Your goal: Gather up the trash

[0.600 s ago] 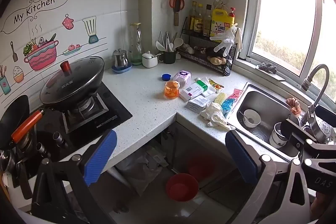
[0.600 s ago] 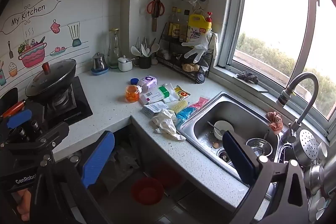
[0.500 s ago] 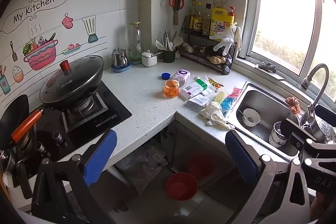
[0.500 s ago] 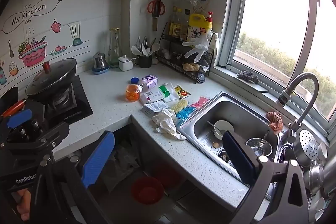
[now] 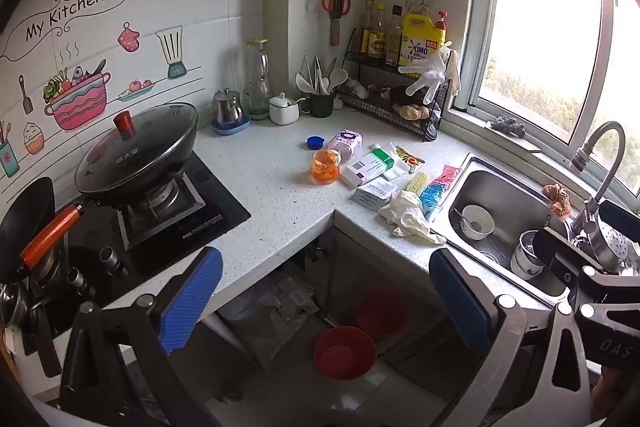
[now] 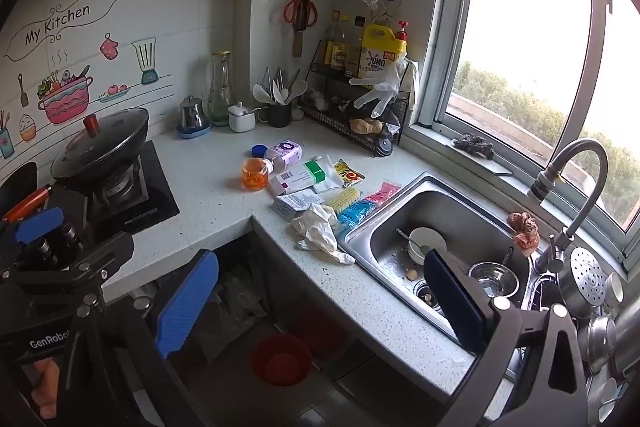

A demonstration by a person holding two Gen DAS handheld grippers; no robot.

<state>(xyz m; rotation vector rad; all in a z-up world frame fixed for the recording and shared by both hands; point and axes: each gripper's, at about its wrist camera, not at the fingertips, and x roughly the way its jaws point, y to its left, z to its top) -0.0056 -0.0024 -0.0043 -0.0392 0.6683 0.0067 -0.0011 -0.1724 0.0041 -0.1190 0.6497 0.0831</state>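
Apparently nothing collected yet: litter heap (image 5: 384, 175) lies untouched on worktop (image 5: 272, 187), 12 o'clock; left gripper (image 5: 326, 293) and right gripper (image 6: 320, 297) fingers spread wide, empty.

The left gripper (image 5: 326, 297) hangs above the floor in front of an L-shaped speckled white countertop (image 5: 276, 199), its two blue-padded fingers (image 5: 192, 301) spread wide with nothing between them. Below sits a round red plastic basin (image 5: 345, 351) on the tiled floor. Near the counter's inner corner lies a cluster of litter: a crumpled white glove (image 5: 408, 217), an orange-filled clear jar (image 5: 325, 167), a blue bottle cap (image 5: 315, 142), a lilac plastic bottle on its side (image 5: 346, 143), a white-and-green carton (image 5: 370, 169) and a small grey box (image 5: 374, 193). To the left, a black lidded wok (image 5: 138, 153) stands on the gas hob (image 5: 176, 215). To the right, a stainless steel sink (image 5: 504, 203) holds a white bowl (image 5: 476, 221).
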